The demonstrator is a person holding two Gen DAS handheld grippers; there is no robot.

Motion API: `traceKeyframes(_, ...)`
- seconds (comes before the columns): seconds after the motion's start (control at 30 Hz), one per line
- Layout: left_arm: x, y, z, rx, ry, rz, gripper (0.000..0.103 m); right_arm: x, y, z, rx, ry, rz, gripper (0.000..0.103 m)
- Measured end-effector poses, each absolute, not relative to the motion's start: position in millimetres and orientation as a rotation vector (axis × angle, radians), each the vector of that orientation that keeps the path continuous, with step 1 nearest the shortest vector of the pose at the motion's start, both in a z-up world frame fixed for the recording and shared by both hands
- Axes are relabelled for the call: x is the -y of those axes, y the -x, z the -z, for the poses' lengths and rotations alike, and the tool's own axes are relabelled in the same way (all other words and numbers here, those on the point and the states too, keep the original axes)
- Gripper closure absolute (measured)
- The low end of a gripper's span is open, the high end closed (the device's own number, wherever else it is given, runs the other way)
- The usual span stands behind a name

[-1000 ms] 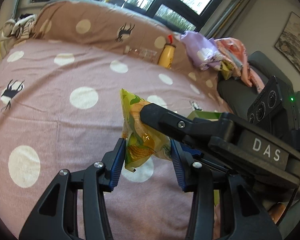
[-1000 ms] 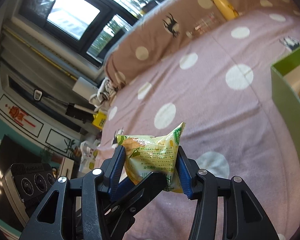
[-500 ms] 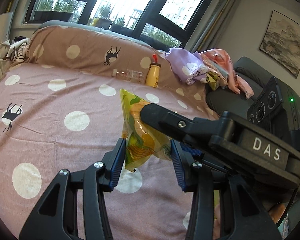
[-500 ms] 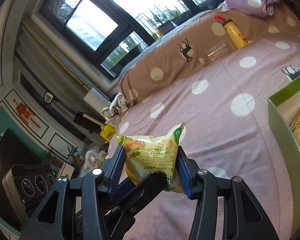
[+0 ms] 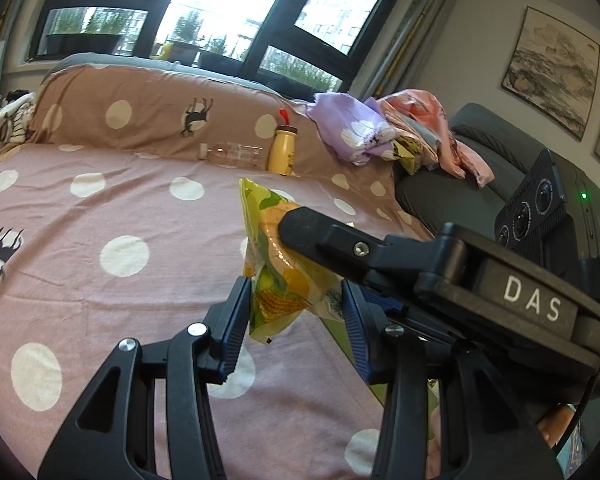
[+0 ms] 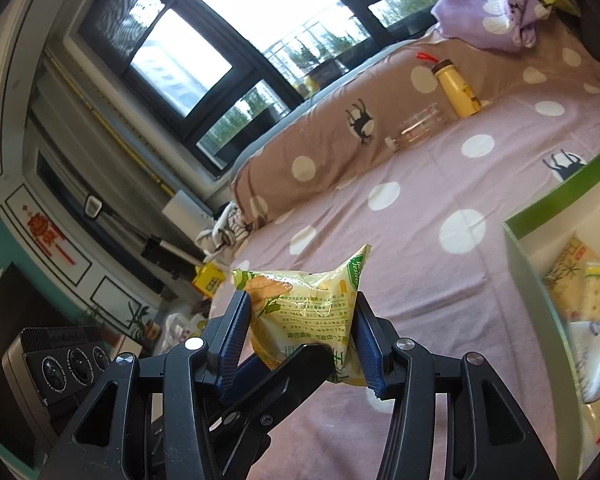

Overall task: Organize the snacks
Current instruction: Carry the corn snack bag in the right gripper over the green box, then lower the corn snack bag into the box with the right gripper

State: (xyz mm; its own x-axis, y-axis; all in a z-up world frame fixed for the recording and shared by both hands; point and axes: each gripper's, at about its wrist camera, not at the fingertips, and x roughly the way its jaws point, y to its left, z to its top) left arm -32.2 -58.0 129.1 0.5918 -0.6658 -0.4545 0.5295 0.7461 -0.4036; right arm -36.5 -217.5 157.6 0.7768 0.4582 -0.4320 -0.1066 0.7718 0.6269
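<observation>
A yellow-green snack bag (image 5: pixel 278 300) printed with corn hangs above the pink polka-dot bedspread (image 5: pixel 100 208), and both grippers hold it. In the left wrist view my left gripper (image 5: pixel 296 300) is shut on its lower end, with a finger of the right gripper (image 5: pixel 340 240) crossing in front. In the right wrist view my right gripper (image 6: pixel 304 320) is shut on the snack bag (image 6: pixel 308 308) from both sides, printed back facing me. At the right stands a green box (image 6: pixel 540 208) with a white inside, holding several snack packs (image 6: pixel 572 272).
A yellow bottle (image 5: pixel 283 151) and a clear plastic bottle (image 5: pixel 232 152) lie against the brown dotted bolster (image 5: pixel 140 116) at the back. Crumpled clothes (image 5: pixel 380 136) are heaped on a grey seat (image 5: pixel 460 188) to the right. Windows run behind the bed.
Both grippers have risen together with the bag still held and now point less steeply down; more window and wall show. The green box's inside has come further into the right wrist view.
</observation>
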Motion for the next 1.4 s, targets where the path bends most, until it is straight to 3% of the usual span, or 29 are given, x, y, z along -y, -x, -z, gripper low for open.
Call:
traceKeyframes(0.73, 190.9, 25.4, -132.3, -0.679, 0.048, 0.959, 0.059, 338.9, 66.6, -151.2, -0.520, -0.794, -0.019, 0.050)
traceKeyframes(1.4, 265.5, 13.0, -99.3, -0.869, -0.068, 1.035, 0.059, 402.9, 71.5, -102.2, -0.602, -0.999, 0.123, 0.050)
